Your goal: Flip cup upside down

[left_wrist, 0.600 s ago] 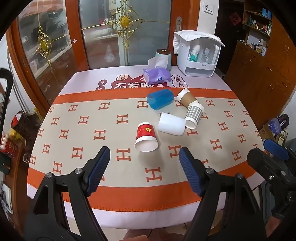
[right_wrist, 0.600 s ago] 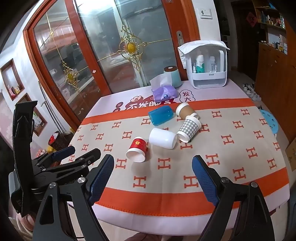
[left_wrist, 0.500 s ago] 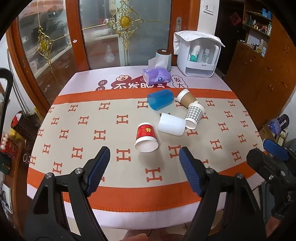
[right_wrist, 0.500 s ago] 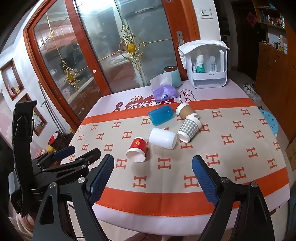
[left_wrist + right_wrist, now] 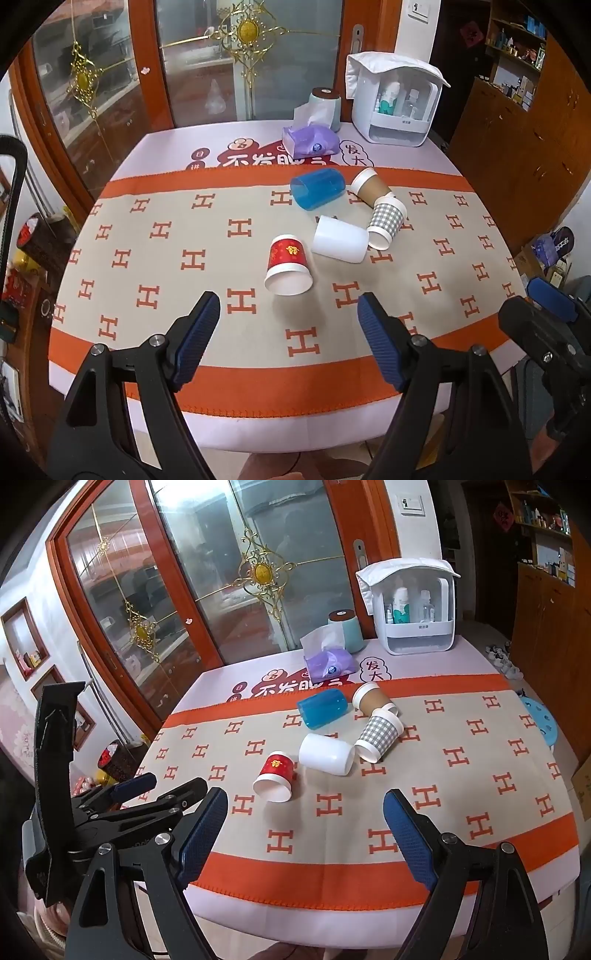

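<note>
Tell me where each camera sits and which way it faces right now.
Left wrist: on the left tool, open at the near table edge, facing the red cup; the right tool shows at its right edge.
Right wrist: on the right tool, open, facing the same table; the left tool shows at its left.
Shared: the five cups lying on their sides and the tissue pack.

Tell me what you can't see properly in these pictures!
- Brown cup, both views: its bottom end is hidden behind the checked cup.
- White organizer, both views: bottle labels too small to read.
- Red cup, right wrist view: its inside faces away.
</note>
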